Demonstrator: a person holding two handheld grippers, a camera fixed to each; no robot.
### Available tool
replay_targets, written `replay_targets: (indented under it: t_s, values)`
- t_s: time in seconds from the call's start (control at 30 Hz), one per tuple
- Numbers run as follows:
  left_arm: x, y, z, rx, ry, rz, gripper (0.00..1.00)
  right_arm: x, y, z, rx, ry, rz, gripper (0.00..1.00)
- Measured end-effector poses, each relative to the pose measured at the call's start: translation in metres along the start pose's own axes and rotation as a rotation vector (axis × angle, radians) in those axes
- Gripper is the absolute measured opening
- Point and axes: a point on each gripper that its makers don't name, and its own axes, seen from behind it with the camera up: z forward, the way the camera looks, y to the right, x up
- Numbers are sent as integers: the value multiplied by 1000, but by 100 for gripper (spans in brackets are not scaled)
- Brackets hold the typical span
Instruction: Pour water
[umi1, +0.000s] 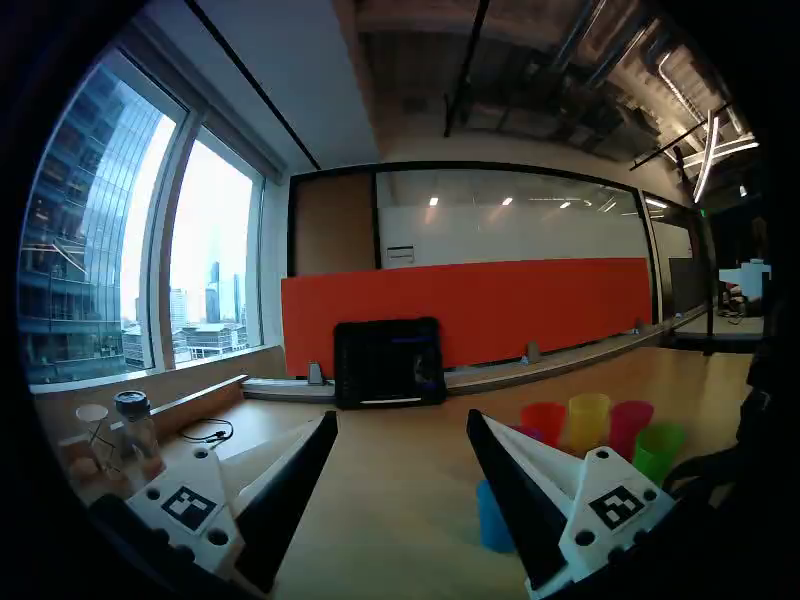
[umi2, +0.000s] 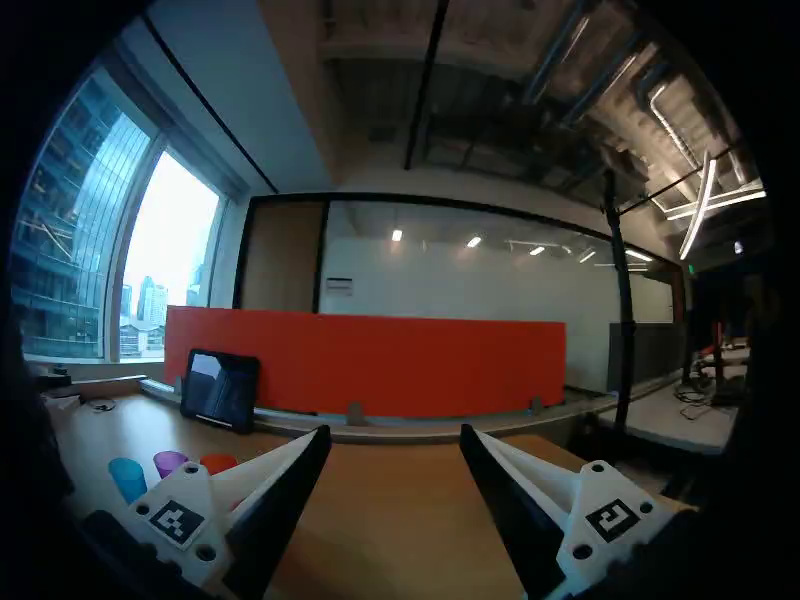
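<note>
Cups (umi1: 588, 420) on desk (umi1: 400, 520); L gripper (umi1: 400, 415) & R gripper (umi2: 393, 430) level above it, jaws wide, empty.

The left gripper (umi1: 401, 414) has two white, pointy fingers (umi1: 545, 470) shaped like wedges, with black inner sides. Each finger has a black-and-white square tag (umi1: 188, 507) and small round holes (umi1: 153, 493). The right gripper (umi2: 395, 429) looks just the same.
</note>
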Motion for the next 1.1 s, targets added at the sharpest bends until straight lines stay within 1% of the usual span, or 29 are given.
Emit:
replay_targets:
  t_s: [0.2,0.4,0.6,1.1]
  values:
    - [-9,-3,0,-6,2,-20,96,3,-4,-1,-1,-3,-4,100]
    - [-23,-8,3,2,-13,-34,96,6,-7,-1,-2,-1,-3,99]
    - [-29,-9,4,-3,-18,-58,97,6,-9,-1,-1,-2,-14,100]
    - [-43,-12,7,-2,-45,-69,96,9,-10,-2,-1,1,-19,100]
